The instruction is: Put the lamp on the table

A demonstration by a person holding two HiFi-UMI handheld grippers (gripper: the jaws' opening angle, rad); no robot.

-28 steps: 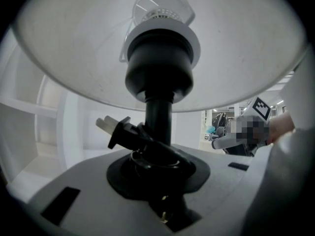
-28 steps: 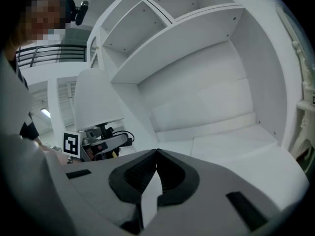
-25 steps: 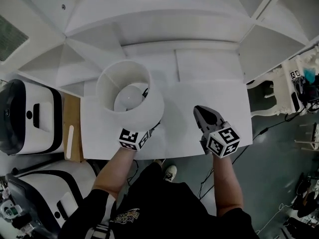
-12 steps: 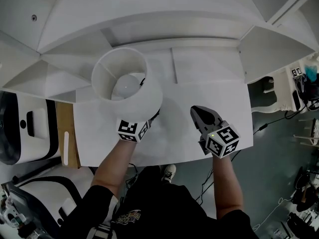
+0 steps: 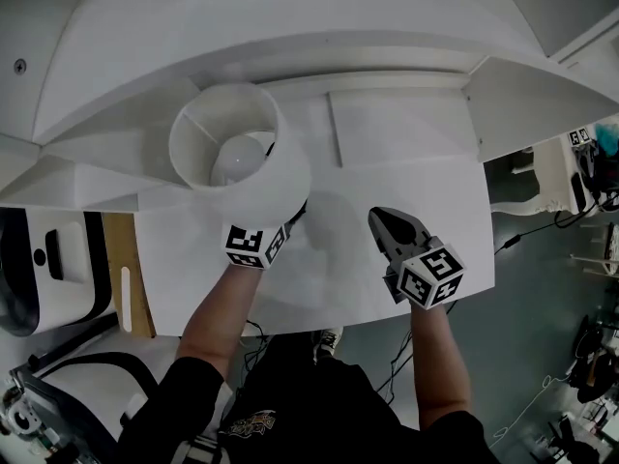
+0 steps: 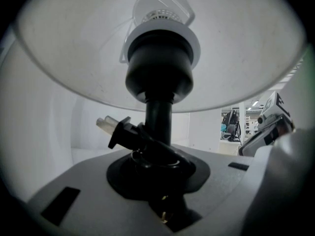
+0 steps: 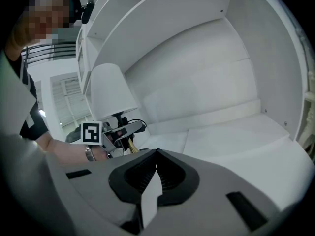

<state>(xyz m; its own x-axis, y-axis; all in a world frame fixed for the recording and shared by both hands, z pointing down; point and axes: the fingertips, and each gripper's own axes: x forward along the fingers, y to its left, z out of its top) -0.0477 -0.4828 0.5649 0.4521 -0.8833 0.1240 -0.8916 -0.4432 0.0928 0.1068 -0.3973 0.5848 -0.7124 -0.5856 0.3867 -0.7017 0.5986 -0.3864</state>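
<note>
The white table (image 5: 406, 162) lay beneath a white-shaded lamp (image 5: 280, 177), which hung over its far left part. The left hand-held gripper (image 6: 158, 154) pinched the lamp's black stem beside the plug (image 6: 115, 129). The right hand-held gripper (image 5: 382, 218) hovered over the table's near middle, jaws pressed together on nothing.

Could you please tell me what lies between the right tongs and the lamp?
Only bare white table lies between the right tongs and the lamp, as the head view shows.

Upright white-shaded lamp (image 5: 253, 177), seemingly above table (image 5: 406, 153)
</note>
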